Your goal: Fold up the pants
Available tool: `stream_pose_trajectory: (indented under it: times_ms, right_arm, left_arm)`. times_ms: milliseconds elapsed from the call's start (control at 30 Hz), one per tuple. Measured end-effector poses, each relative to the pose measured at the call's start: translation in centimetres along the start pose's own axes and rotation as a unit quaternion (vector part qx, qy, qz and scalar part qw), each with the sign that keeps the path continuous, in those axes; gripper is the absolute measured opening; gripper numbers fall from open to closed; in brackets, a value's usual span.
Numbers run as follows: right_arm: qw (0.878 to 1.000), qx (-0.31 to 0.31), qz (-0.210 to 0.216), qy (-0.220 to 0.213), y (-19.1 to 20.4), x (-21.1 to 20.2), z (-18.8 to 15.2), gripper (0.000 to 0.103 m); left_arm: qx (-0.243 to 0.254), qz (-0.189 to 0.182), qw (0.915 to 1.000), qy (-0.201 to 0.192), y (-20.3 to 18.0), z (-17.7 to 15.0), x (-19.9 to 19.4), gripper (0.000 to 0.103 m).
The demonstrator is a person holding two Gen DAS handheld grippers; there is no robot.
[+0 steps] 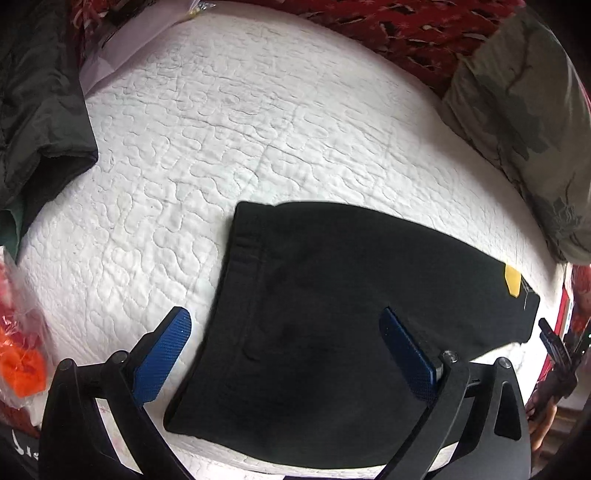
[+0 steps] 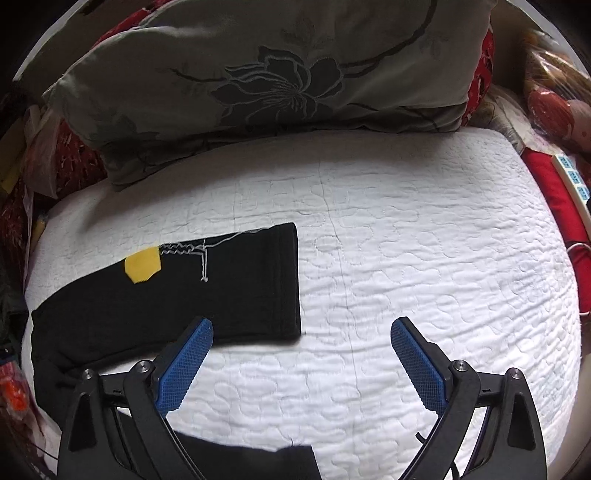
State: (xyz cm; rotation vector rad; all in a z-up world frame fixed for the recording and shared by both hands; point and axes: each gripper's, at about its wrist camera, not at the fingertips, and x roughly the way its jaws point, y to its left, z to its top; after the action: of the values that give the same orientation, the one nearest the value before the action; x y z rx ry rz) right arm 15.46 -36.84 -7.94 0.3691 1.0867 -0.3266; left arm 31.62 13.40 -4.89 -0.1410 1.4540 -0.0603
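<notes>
Two claws are seen above a bed covered by a white quilt [image 1: 229, 122]. The left claw [image 1: 284, 332] is pointed almost straight down, its jaws spread wide and nothing gripped; one blue pad [image 1: 162, 358] is over bare quilt, the other is over black cloth. The right claw [image 2: 301, 345] is tilted steeply down over the quilt, its jaws also wide apart and empty; its left pad [image 2: 184, 365] is seen in front of the lower edge of the pants, and no contact can be made out.

One pair of black pants [image 1: 332, 280] is laid flat on the quilt. In the right wrist view a leg end is shown with a hem, a yellow patch [image 2: 142, 267] and white stitching [image 2: 192, 254]. A second piece of black cloth is seen at the bottom edge of that view; whether it belongs to the pants cannot be told.

One grey flowered pillow [image 2: 273, 70] is propped at the bed's far side. One dark green garment [image 1: 40, 103] is lying at the quilt's edge. Red patterned fabric [image 1: 417, 26] is visible behind.
</notes>
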Motion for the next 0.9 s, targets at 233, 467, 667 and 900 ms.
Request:
stream_pose_trajectory:
  times_ms: [233,467,667,900]
  right_arm:
    - [0.999,0.006,0.004,0.04,0.4,5.4,2.7,0.091]
    - [0.999,-0.03,-0.004,0.037,2.0,6.5,3.3,0.092]
    - [0.997,-0.061,0.015,0.049,3.9,6.8,4.0,0.06]
    - [0.995,-0.075,0.025,0.053,5.2,5.0,4.2,0.012]
  left_arm:
    - [-0.016,-0.02,0.9987,0.044,1.7,2.9,3.2,0.102]
    - [0.019,-0.014,0.998,0.059,-0.3,3.1,5.7,0.098]
    - [0.046,0.022,0.9977,0.045,-2.1,3.3,4.6,0.054]
    - [0.061,0.038,0.9973,0.011,-5.3,2.3,-0.9,0.031]
